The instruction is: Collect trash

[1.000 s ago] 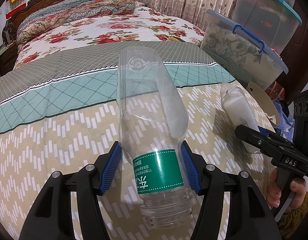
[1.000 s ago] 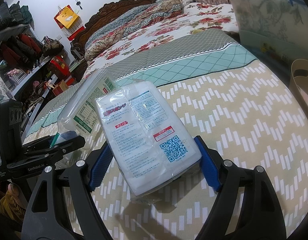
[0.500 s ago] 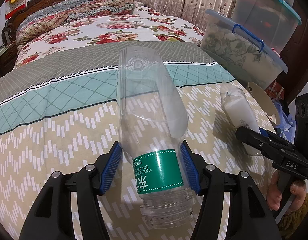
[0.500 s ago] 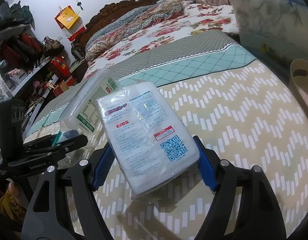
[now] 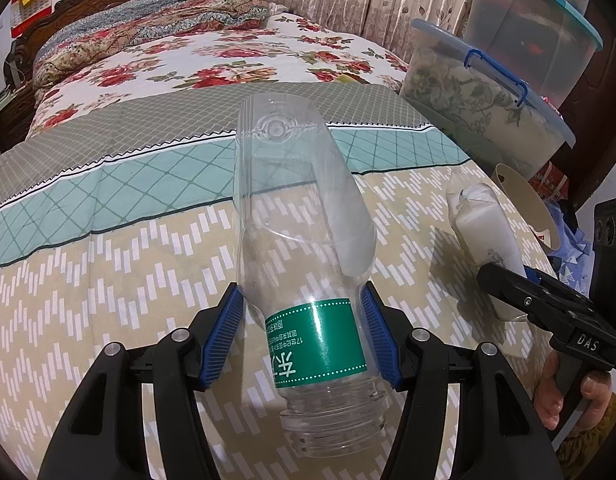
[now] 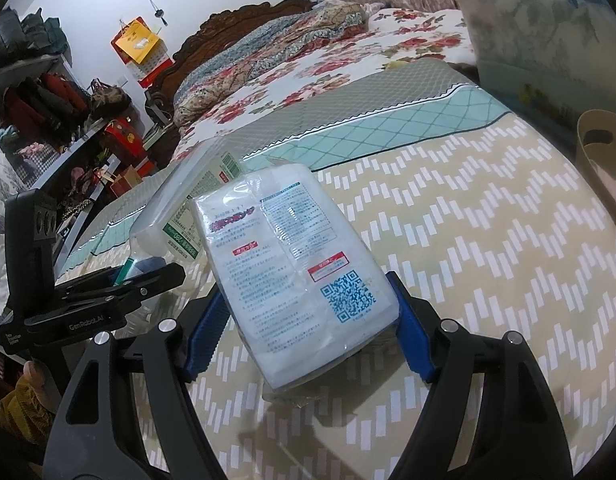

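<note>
My left gripper (image 5: 302,334) is shut on a clear plastic bottle (image 5: 296,220) with a green label, held above the patterned bedspread, its base pointing away. My right gripper (image 6: 304,322) is shut on a white plastic packet (image 6: 288,256) with printed text and a blue QR code. In the left wrist view the packet (image 5: 486,232) and the right gripper (image 5: 548,308) are at the right. In the right wrist view the bottle (image 6: 180,216) and the left gripper (image 6: 108,300) are at the left.
A beige bin (image 5: 526,204) stands past the bed's right edge; it also shows in the right wrist view (image 6: 600,148). Stacked clear storage boxes (image 5: 492,108) with blue lids stand behind it. A floral quilt (image 5: 212,60) lies further up the bed. Cluttered shelves (image 6: 48,120) are far left.
Both grippers keep their hold. The right gripper with the packet has drifted slightly; the left gripper and bottle have barely moved.
</note>
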{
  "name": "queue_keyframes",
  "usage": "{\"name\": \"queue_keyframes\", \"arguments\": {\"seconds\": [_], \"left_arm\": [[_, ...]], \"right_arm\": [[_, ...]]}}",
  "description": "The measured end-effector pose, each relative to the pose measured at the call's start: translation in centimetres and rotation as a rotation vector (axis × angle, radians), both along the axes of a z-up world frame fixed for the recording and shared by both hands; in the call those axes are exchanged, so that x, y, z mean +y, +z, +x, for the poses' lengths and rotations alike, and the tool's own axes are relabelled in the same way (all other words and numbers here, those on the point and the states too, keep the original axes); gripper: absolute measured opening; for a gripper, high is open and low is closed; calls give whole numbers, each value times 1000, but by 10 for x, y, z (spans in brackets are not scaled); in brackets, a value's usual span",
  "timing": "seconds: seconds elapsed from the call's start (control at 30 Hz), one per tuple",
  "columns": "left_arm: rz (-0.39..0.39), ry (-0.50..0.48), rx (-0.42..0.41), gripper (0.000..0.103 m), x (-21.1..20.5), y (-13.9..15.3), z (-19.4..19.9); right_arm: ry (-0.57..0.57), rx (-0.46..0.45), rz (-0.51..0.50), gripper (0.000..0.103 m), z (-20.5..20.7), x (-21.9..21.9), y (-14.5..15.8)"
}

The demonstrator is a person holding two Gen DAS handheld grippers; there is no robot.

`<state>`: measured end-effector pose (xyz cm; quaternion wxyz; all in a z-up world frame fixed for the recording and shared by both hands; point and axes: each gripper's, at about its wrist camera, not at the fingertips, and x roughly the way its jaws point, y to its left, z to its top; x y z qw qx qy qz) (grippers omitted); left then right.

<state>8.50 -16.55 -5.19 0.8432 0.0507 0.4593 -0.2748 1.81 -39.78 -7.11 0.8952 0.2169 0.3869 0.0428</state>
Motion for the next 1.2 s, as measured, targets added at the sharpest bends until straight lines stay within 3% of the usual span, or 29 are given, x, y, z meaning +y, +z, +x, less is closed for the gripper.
{"name": "queue_keyframes", "arguments": {"seconds": [1.2], "left_arm": [[-24, -7, 11, 57, 4, 1, -1]], "right_arm": [[3, 6, 0, 75, 0, 0, -1]]}}
